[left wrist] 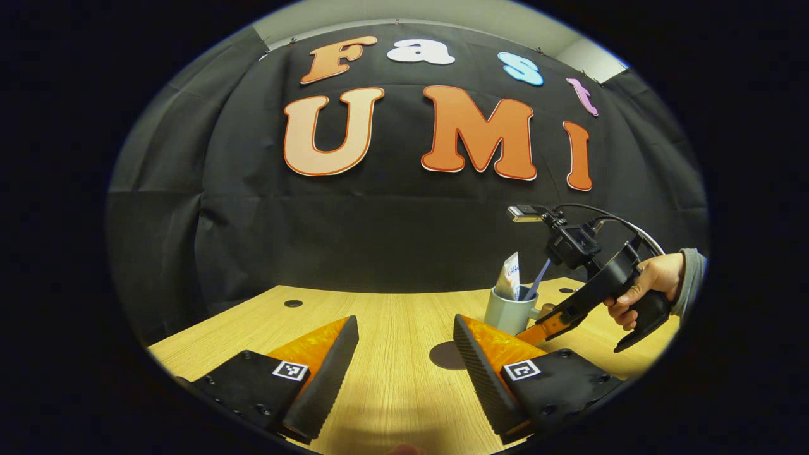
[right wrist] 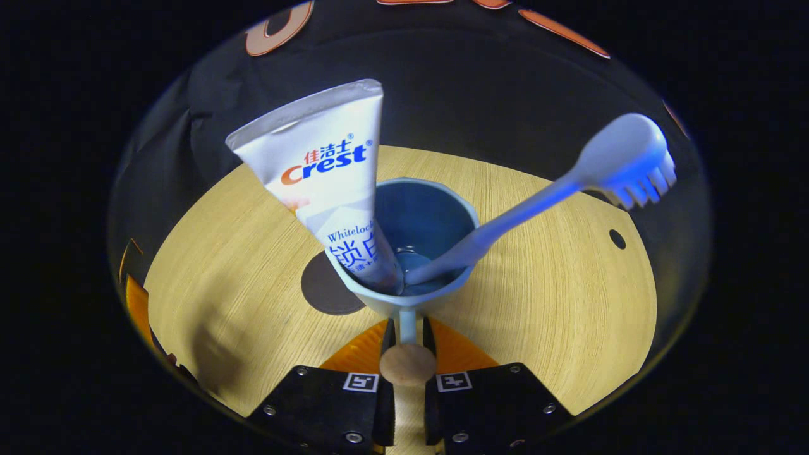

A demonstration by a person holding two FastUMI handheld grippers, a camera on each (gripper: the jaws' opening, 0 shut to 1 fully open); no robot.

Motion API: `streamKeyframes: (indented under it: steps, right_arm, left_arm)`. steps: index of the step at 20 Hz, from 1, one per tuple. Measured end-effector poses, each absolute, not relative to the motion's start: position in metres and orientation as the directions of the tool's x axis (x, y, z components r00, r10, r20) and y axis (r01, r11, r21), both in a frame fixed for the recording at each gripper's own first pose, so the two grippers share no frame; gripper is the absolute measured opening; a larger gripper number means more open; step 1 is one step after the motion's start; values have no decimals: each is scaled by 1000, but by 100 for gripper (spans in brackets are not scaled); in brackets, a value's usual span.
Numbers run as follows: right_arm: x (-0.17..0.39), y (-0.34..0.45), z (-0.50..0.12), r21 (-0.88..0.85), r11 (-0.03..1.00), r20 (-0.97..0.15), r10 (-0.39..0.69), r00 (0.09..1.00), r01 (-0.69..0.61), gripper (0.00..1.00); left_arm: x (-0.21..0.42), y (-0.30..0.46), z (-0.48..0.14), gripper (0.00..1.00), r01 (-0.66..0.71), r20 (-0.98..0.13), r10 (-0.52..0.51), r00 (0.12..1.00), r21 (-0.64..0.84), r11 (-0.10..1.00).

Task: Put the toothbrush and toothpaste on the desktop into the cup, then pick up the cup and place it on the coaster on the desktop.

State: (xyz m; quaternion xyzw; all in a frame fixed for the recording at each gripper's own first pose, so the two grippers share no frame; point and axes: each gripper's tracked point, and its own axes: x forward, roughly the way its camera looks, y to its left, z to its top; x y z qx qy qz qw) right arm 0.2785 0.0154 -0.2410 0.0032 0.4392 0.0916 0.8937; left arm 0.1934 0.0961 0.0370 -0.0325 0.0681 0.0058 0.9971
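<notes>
My right claw [right wrist: 404,328] is closed on the cup [right wrist: 411,253] by its handle; both fingers press the thin handle stem, just ahead of the round wooden knob [right wrist: 407,364] at its end. Toothpaste [right wrist: 328,183] and toothbrush [right wrist: 543,196] are both inside, leaning to opposite sides of the rim, brush head up. My left claw [left wrist: 404,354] is wide open, holding nothing, low over the surface [left wrist: 392,379].

The left gripper view shows the cup [left wrist: 509,309] at the far right of the surface, with the right claw [left wrist: 537,328] at its handle and a hand [left wrist: 644,284] on the grip. The dark round coaster [left wrist: 447,355] lies just beside the cup on the near side; I can't tell whether the cup is lifted or resting.

Handling: the cup looks rigid and light, but its smooth handle is narrow, so it could pivot between the fingers. The tall contents lean and make it top-heavy. The tube is soft and could flop; the brush is stiff. Keep it level, with a firm pinch close to the cup body.

Remaining: set the cup on the coaster [right wrist: 328,291].
</notes>
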Motion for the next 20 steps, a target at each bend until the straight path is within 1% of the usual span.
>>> streamKeyframes:
  steps: [13,20]
  right_arm:
    - [284,17,-241,110,965,-779,232,582,-237,18]
    - [284,14,-240,118,957,-796,252,551,-266,18]
  left_arm:
    - [189,112,29,96,-41,-146,33,989,-51,998]
    - [184,121,23,96,-62,-154,52,987,-62,996]
